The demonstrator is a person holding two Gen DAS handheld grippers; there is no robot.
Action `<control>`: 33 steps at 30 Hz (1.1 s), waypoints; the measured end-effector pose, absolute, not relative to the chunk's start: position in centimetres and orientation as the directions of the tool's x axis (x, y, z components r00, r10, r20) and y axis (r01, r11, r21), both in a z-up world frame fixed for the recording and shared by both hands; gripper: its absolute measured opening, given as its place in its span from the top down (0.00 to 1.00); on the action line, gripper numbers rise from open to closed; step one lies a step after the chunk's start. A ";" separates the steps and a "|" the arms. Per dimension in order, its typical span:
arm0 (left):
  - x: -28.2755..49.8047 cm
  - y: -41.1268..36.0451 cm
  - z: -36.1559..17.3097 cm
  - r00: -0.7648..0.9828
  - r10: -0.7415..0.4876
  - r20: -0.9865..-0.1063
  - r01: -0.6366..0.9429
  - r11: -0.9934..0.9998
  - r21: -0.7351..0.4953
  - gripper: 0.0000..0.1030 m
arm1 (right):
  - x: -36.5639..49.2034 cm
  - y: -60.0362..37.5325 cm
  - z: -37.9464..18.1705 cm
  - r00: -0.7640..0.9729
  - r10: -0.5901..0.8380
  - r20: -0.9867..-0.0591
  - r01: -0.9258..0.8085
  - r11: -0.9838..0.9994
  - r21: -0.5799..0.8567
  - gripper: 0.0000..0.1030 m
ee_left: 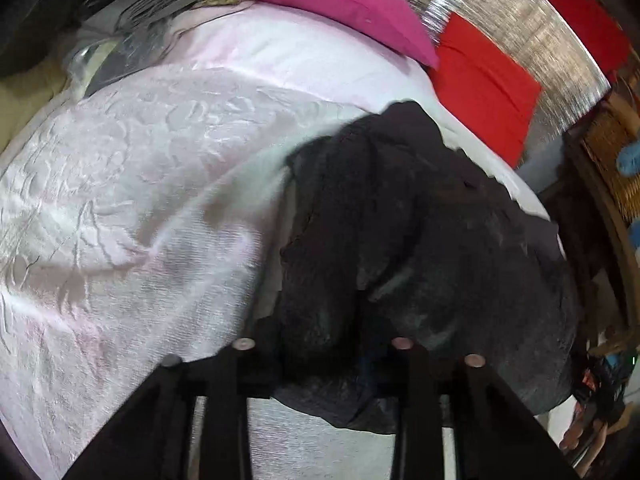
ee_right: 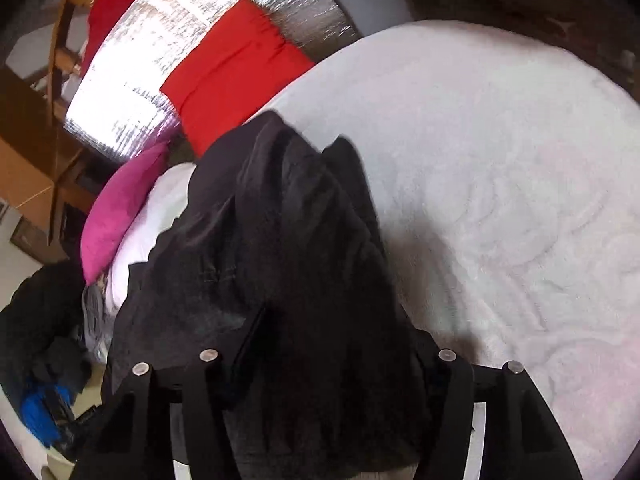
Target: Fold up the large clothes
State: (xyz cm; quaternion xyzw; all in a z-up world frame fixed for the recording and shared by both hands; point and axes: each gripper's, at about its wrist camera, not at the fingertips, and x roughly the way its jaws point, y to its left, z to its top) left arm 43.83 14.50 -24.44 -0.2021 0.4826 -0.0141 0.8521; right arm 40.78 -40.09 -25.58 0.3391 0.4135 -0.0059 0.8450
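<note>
A large black garment (ee_left: pixel 400 220) lies crumpled on a pale pink textured bedspread (ee_left: pixel 140 200). In the left wrist view my left gripper (ee_left: pixel 324 344) is at its near edge, and a bunched fold fills the narrow gap between the fingers, so it is shut on the cloth. In the right wrist view the same black garment (ee_right: pixel 288 220) rises like a tent from the bedspread (ee_right: pixel 500 180) into my right gripper (ee_right: pixel 332 344), whose jaws stand wider and close on a thick wad of fabric. Cloth hides both pairs of fingertips.
A magenta pillow (ee_left: pixel 320 4) and a red cushion (ee_left: pixel 484 84) lie at the head of the bed against a silver foil panel (ee_left: pixel 520 28). Grey and dark clothes (ee_left: pixel 132 32) are heaped at one corner. Wooden furniture (ee_right: pixel 60 60) stands beside the bed.
</note>
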 end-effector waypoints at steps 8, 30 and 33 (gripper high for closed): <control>42.8 15.0 -19.5 0.667 -0.157 -0.728 -0.146 0.931 -0.334 0.42 | 36.4 -40.0 -18.7 0.823 0.208 -0.528 0.186 0.780 0.598 0.24; 40.3 14.1 -30.0 0.602 -0.466 -0.648 -0.395 0.532 -0.749 0.19 | 35.8 -37.1 -30.4 0.742 0.517 -0.427 0.325 0.280 0.903 0.20; 41.1 13.5 -30.3 0.628 -0.469 -0.621 -0.386 0.505 -0.772 0.18 | 37.0 -37.7 -30.8 0.779 0.478 -0.406 0.322 0.251 0.913 0.20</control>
